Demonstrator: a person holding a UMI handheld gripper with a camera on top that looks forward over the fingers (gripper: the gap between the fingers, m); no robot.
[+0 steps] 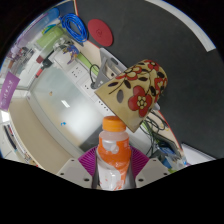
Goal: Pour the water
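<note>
gripper [113, 172] closed on a small bottle [112, 150] with orange cap and orange-pink label; both magenta pads [90, 163] press its sides. bottle stands between the fingers, long axis upright in view, cap pointing toward the cup. flower-printed cup [135, 88] sits just beyond the cap on a pale table [55, 100], apparently tilted, mouth direction unclear. judged step: bottle carried to the cup, pour not begun. cap looks on; next move needs the neck over the cup's mouth, then tipping.
</note>
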